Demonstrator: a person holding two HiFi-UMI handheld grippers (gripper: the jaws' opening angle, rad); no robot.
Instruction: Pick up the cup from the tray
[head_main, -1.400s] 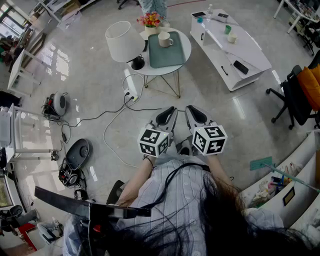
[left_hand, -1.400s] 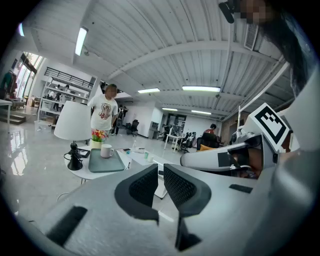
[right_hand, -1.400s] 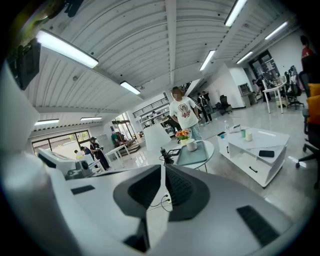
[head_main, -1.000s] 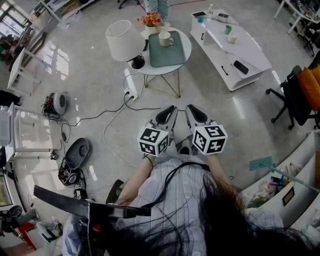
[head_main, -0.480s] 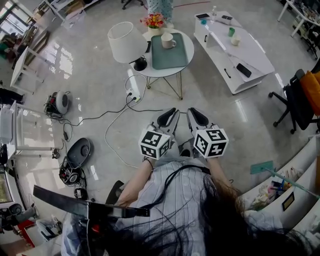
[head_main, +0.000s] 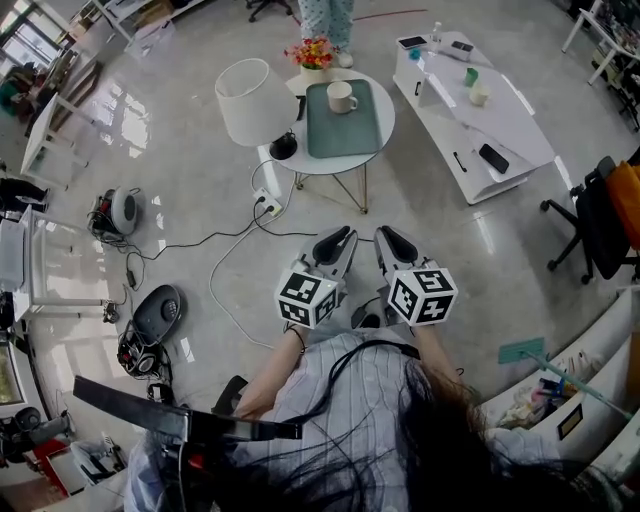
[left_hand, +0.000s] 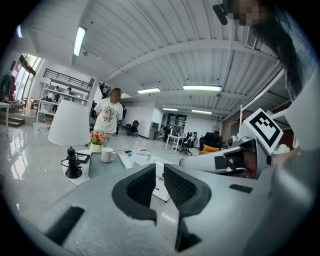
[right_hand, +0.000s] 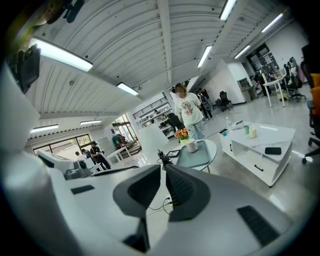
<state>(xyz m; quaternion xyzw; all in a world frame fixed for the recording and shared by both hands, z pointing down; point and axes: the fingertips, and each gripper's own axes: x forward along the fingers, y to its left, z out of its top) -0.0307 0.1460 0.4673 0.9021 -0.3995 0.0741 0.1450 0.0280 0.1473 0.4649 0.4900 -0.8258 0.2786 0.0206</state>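
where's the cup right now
In the head view, top centre: the cup stands on the far end of the green tray on the round table, beside the flowers.

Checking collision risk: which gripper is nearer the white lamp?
Left. Both stand well short of the lamp; the left gripper is on its side, the right gripper farther right.

Left tongs (head_main: 335, 243) closed and empty, right tongs (head_main: 392, 242) alongside, likewise closed

Person: pale striped shirt (head_main: 340, 400), long dark hair (head_main: 455, 440), thin black cable (head_main: 343, 362) down the front. Left claw (head_main: 338, 240) and right claw (head_main: 388, 240): grey shells, black ribbed pads (left_hand: 141, 186), each carrying a black-and-white marker cube (head_main: 305, 296).
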